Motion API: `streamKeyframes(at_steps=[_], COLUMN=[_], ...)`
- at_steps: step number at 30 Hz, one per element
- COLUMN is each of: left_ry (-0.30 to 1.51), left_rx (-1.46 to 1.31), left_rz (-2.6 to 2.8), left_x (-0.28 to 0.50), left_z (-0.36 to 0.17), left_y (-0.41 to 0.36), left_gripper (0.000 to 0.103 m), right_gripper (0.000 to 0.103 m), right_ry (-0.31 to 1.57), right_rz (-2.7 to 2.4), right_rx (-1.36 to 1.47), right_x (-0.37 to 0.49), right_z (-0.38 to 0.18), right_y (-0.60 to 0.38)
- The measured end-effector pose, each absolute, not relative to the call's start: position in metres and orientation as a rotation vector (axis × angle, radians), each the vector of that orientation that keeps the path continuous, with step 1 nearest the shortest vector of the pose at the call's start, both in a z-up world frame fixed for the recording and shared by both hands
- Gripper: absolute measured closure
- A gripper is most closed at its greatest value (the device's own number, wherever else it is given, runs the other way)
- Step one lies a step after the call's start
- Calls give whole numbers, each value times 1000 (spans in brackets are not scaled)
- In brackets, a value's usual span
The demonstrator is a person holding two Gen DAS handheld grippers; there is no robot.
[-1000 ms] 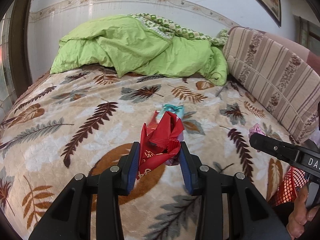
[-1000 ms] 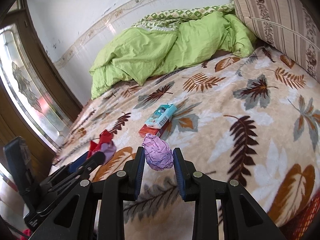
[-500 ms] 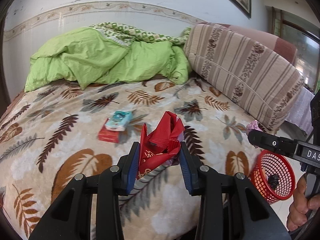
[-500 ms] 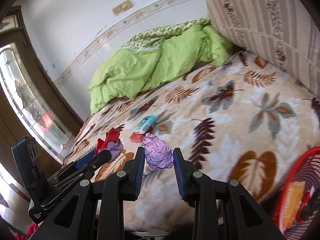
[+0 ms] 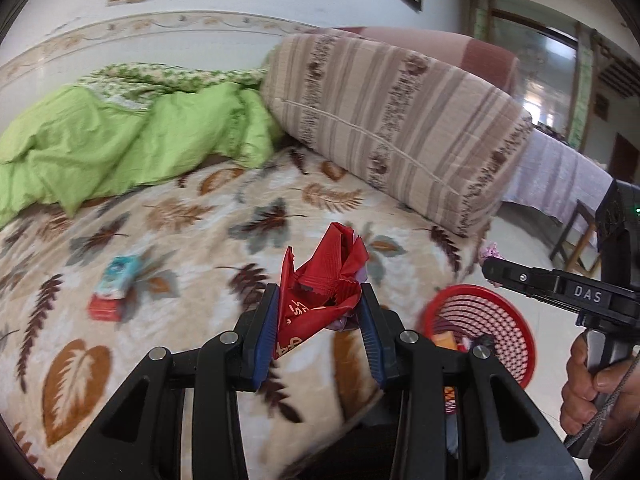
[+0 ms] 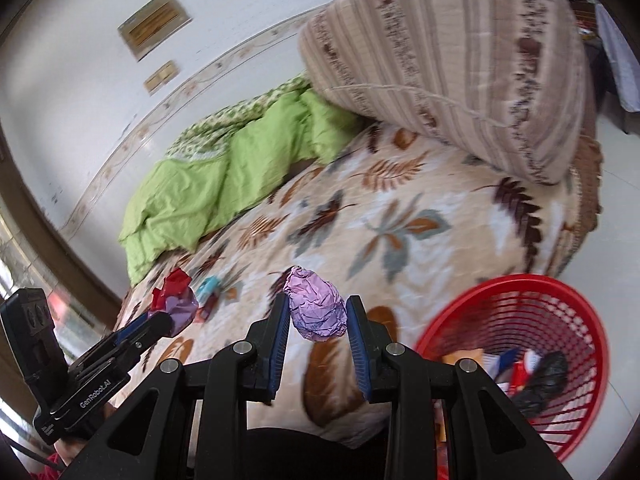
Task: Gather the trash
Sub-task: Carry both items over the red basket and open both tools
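My left gripper [image 5: 320, 304] is shut on a crumpled red wrapper [image 5: 320, 280], held in the air over the bed's near edge. My right gripper [image 6: 318, 316] is shut on a crumpled purple paper ball [image 6: 316, 308]. A red mesh basket [image 6: 560, 292] stands on the floor beside the bed, low right in the right wrist view, with several pieces of trash inside. The same basket [image 5: 512, 320] shows right of my left gripper. A teal pack on a red box [image 5: 116, 284] lies on the leaf-print blanket [image 5: 200, 240].
A green quilt [image 5: 120, 140] is bunched at the far side of the bed. A large striped cushion [image 5: 400, 120] leans along the right. A person's hand [image 5: 592, 384] grips the right tool's handle. Tiled floor [image 6: 616, 184] lies beyond the bed's corner.
Both grippers have swung right toward the bed's corner with their loads still held. The red basket has come into view and now sits close below the right gripper.
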State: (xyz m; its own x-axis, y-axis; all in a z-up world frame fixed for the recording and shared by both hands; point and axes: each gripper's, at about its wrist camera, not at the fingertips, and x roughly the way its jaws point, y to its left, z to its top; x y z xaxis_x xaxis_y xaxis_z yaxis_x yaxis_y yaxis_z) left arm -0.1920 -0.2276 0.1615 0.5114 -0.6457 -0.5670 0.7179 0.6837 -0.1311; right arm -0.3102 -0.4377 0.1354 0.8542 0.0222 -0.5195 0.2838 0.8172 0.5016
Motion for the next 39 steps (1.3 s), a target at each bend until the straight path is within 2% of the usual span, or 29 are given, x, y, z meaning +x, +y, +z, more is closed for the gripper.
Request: streamKeyframes(at_steps=[12, 13, 15, 17, 18, 26, 39], left_ry=[802, 814, 849, 873, 879, 859, 834], left_rx=[200, 209, 222, 219, 210, 148, 19], left_rz=[-1128, -1147, -1181, -1190, -1190, -1111, -843], left_x=[-232, -236, -241, -242, -242, -218, -139], left_z=[141, 138, 132, 129, 128, 136, 135], left_y=[-346, -355, -370, -375, -375, -340, -216], left_gripper=[64, 63, 51, 51, 51, 47, 43], right_gripper=[72, 71, 70, 60, 59, 59, 57], right_ry=[540, 544, 565, 586, 585, 571, 644], right_rz=[-364, -379, -422, -444, -449, -442, -196], right_rx=[685, 691, 698, 710, 714, 696, 589], right_x=[-372, -376, -381, -384, -386, -377, -283], right_z=[114, 111, 105, 100, 99, 108, 117], right_y=[-512, -517, -524, -530, -531, -524, -441])
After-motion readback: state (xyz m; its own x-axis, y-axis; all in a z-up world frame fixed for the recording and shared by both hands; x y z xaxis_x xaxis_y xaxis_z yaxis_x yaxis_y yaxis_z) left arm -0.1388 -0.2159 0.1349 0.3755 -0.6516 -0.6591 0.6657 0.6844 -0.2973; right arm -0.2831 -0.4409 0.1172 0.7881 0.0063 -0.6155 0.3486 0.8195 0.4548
